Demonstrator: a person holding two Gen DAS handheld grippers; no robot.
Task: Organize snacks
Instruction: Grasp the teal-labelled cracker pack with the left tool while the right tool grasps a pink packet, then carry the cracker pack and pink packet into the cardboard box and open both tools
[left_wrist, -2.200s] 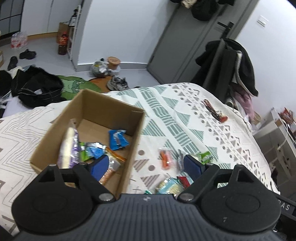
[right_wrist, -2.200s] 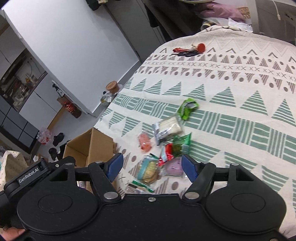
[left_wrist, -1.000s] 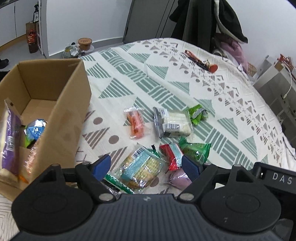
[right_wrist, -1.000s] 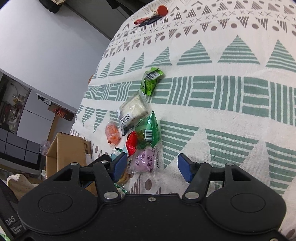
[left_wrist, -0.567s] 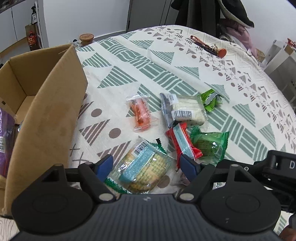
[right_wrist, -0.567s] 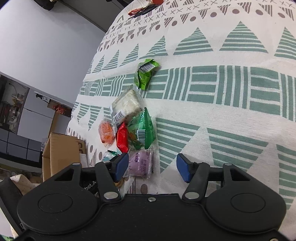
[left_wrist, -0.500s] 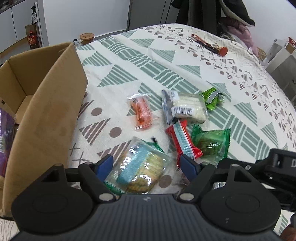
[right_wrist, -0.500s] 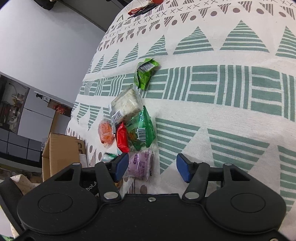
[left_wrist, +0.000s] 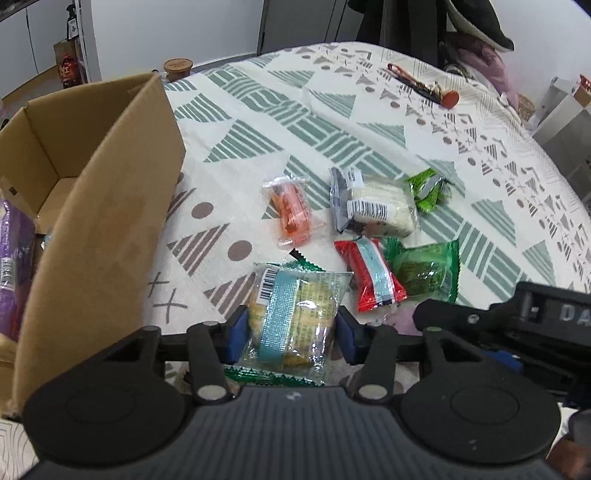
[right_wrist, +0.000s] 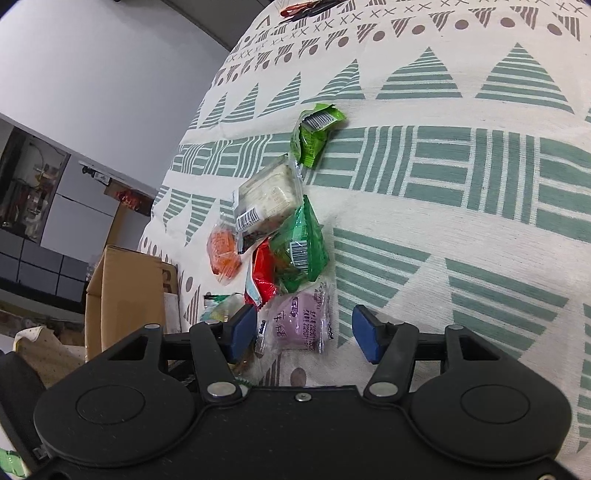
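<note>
Snack packets lie in a cluster on the patterned bedspread (left_wrist: 314, 122). My left gripper (left_wrist: 291, 334) is shut on a clear cracker packet with a teal stripe (left_wrist: 291, 302), its blue pads pressing both sides. An open cardboard box (left_wrist: 99, 206) stands just to its left, with a purple pack (left_wrist: 13, 266) inside. My right gripper (right_wrist: 304, 330) is open, its fingers on either side of a purple packet (right_wrist: 299, 325) without touching it. Beyond lie a red packet (right_wrist: 262, 273), a green packet (right_wrist: 299, 247), a white cake packet (right_wrist: 267, 199), an orange packet (right_wrist: 221, 251) and a small green packet (right_wrist: 314, 136).
A bunch of keys with a red tag (left_wrist: 424, 86) lies at the far side of the bed. Dark clothes (left_wrist: 443, 29) hang behind it. A lidded jar (left_wrist: 178, 68) stands on the floor past the box. The bed falls away at the right edge.
My left gripper has gone lower and shut on the cracker packet. My right gripper has come down around the purple packet with its fingers still apart.
</note>
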